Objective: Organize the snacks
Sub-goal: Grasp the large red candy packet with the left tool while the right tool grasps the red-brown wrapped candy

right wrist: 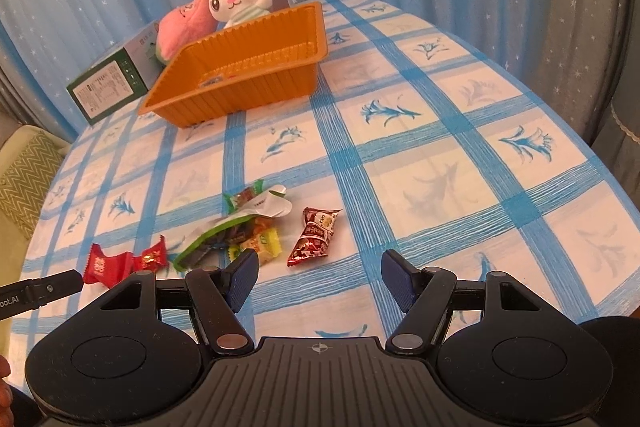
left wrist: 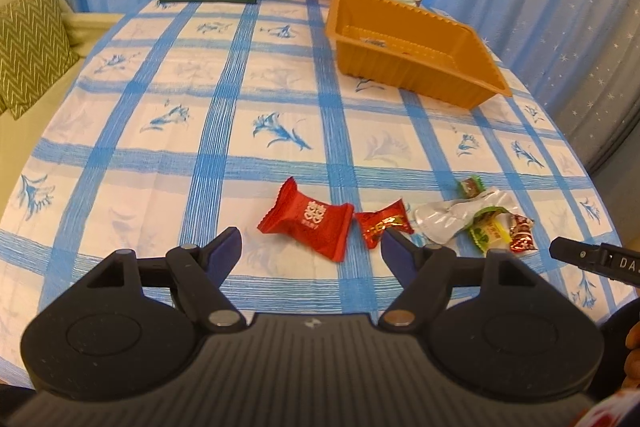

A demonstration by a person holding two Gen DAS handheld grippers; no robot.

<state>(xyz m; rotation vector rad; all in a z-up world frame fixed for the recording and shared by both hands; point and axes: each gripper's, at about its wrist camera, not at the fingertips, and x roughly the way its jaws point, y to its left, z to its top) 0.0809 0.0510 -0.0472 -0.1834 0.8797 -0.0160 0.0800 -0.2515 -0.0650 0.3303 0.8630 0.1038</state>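
Left claw (left wrist: 310,243) and right claw (right wrist: 316,267), both spread apart and holding nothing, hover over candies (right wrist: 314,237) clustered near the counter's (left wrist: 160,167) near edge, tray (left wrist: 404,51) toward far edge; risk: slippery wrappers skidding off.

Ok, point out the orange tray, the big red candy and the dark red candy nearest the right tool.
orange tray (right wrist: 240,99): right wrist view, near outer wall.
big red candy (left wrist: 308,217): left wrist view, centre of wrapper.
dark red candy (right wrist: 314,235): right wrist view, middle of wrapper.
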